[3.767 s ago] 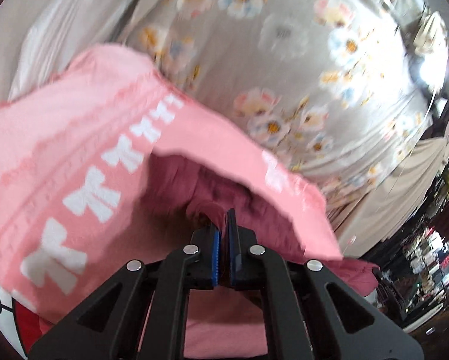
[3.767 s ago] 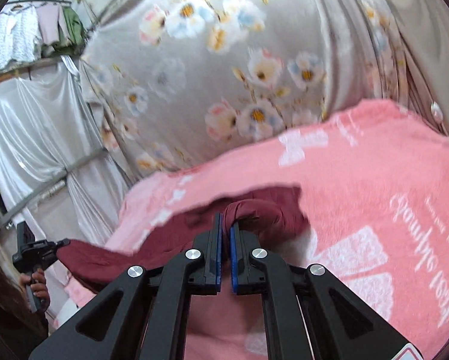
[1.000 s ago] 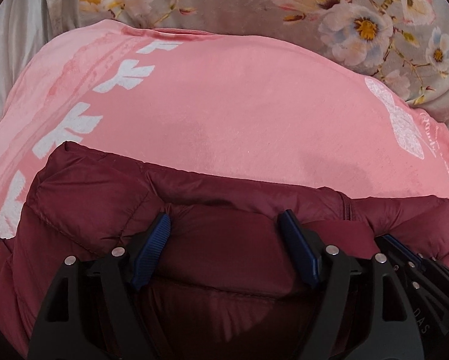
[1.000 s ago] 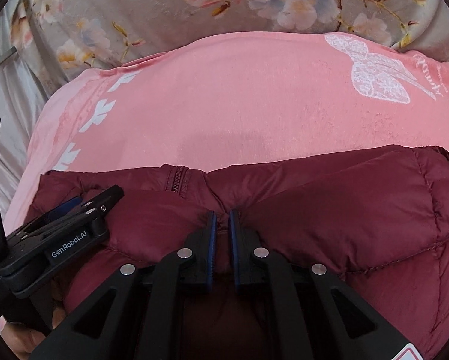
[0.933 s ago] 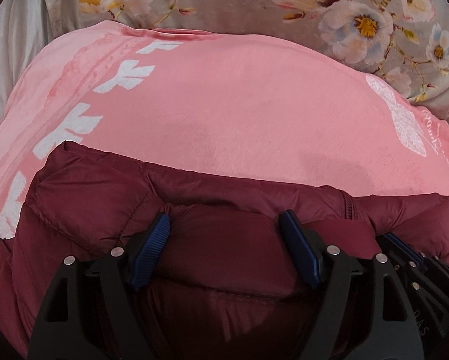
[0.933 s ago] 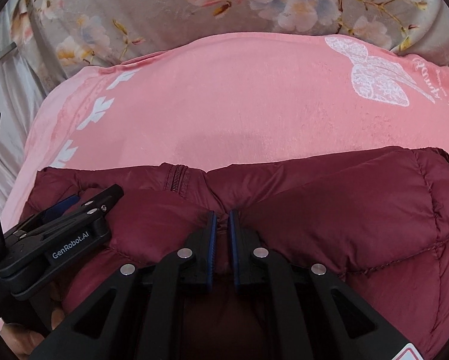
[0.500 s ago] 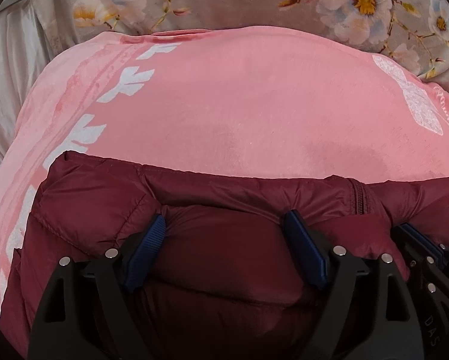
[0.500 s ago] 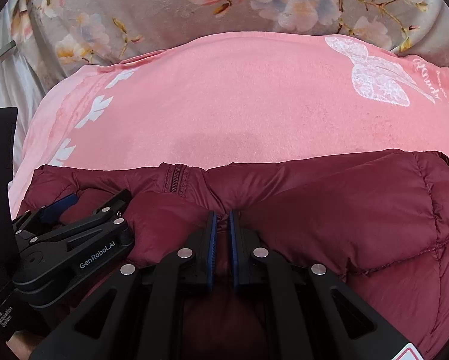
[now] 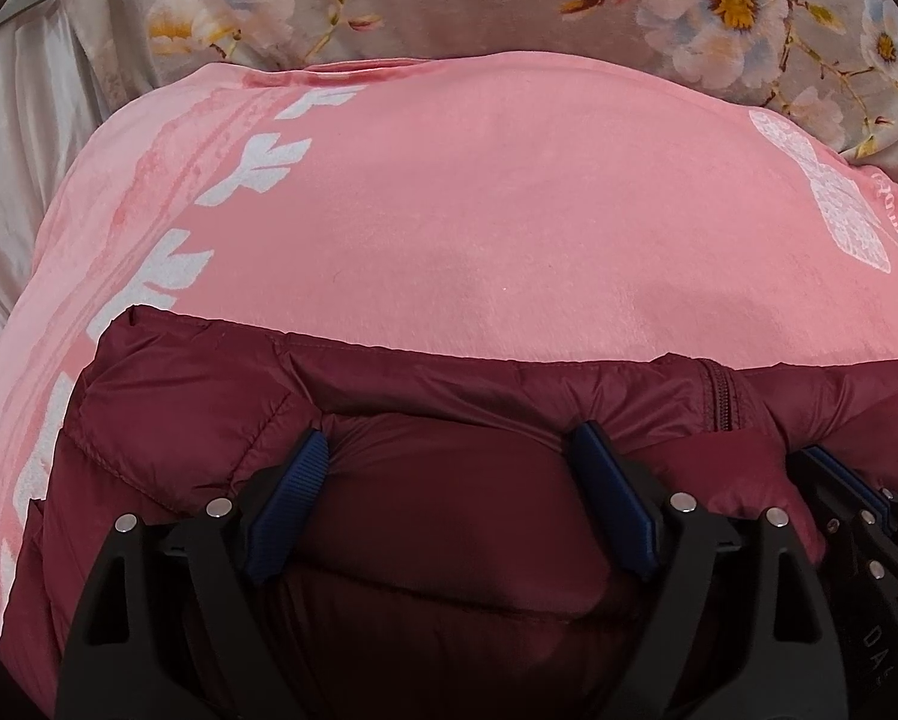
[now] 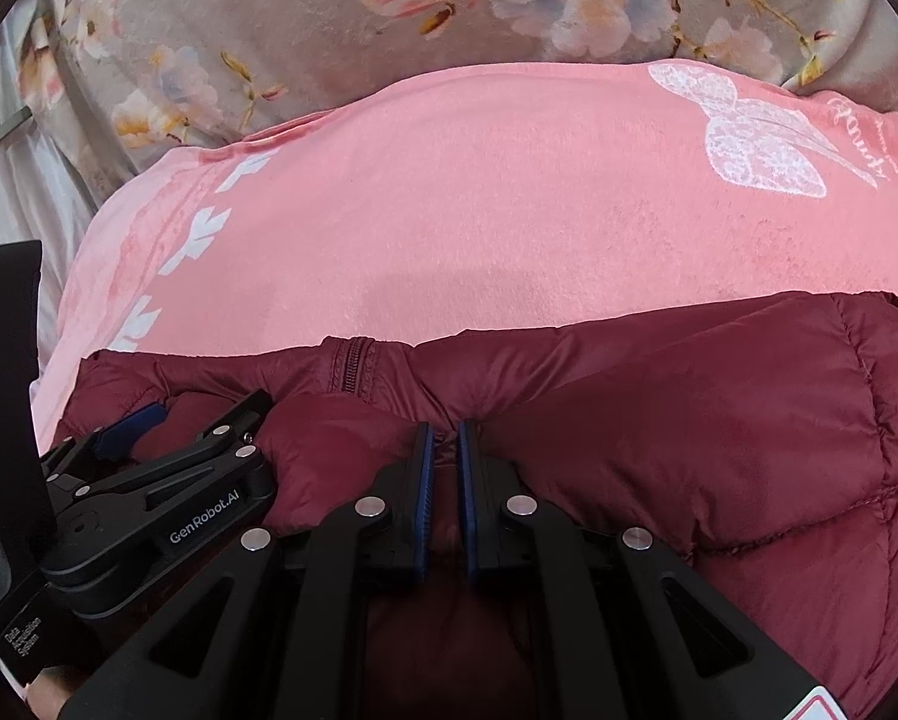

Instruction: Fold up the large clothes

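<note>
the maroon puffer jacket [image 9: 449,540] lies left to right beneath both grippers; left gripper [image 9: 455,480] jaws, just opening, straddle a fold unpressed; right gripper [image 10: 443,462] stays clamped on its fabric.

Maroon quilted puffer jacket [image 9: 197,414], shiny and puffy, lying folded across the near part of a pink blanket. Far folded edge running left to right, zipper [image 10: 350,369] showing at that edge. Stitched seams visible on the right panel; fabric bunched near the middle.

Pink blanket [image 9: 479,228], floral sheet [image 9: 449,6]
</note>
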Tool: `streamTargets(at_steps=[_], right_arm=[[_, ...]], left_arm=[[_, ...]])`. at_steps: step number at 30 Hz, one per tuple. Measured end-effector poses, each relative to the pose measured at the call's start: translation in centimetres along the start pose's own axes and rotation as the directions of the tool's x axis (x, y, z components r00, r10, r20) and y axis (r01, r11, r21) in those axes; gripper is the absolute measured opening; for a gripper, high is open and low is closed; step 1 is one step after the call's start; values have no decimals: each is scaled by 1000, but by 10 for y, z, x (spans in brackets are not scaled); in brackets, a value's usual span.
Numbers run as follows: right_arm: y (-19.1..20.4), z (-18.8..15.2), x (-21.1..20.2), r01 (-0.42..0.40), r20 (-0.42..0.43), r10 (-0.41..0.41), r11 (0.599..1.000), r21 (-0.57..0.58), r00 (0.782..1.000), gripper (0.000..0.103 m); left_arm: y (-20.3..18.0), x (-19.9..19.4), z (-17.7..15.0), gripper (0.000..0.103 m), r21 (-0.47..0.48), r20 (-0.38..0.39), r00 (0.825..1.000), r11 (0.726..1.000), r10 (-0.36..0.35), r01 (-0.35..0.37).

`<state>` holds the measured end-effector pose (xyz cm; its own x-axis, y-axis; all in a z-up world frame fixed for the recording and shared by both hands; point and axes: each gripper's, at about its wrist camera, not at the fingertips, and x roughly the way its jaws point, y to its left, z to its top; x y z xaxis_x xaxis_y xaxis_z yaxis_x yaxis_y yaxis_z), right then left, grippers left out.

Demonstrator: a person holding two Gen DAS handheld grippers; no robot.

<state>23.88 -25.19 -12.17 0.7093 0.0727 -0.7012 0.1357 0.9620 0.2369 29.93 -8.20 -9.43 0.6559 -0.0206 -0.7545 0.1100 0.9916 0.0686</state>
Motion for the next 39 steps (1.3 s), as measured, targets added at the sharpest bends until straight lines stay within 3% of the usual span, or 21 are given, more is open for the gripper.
streamTargets(at_steps=[3, 6, 7, 9, 12, 21, 30, 39], right_arm=[[-5, 0, -6, -18, 21, 18, 999, 27, 1000, 5], [-2, -7, -40, 70, 75, -74, 997, 44, 995, 7], [4, -15, -60, 60, 111, -63, 998, 36, 992, 18], [12, -28, -85, 46, 140, -48, 999, 17, 989, 19], [22, -54, -103, 17, 121, -17, 1000, 4, 993, 19], [42, -96, -98, 144, 115, -132, 984, -100, 984, 19], [47, -99, -87, 201, 84, -191, 970, -138, 978, 19], [48, -99, -86, 199, 83, -189, 971, -134, 978, 19]], left_arm=[[2, -1, 1, 82, -3, -7, 1000, 1000, -9, 9], [9, -17, -2, 82, -9, -11, 999, 999, -41, 41], [11, -28, -6, 83, -15, -5, 998, 998, -63, 62], [22, -57, -20, 92, -56, 19, 994, 992, -112, 113], [30, -77, -44, 92, -85, 20, 994, 990, -110, 111], [19, -89, -92, 93, -10, 80, 997, 1000, -23, 24], [14, -84, -94, 97, 9, 72, 997, 1000, 8, -8], [9, -82, -94, 98, 23, 69, 997, 999, 39, -41]])
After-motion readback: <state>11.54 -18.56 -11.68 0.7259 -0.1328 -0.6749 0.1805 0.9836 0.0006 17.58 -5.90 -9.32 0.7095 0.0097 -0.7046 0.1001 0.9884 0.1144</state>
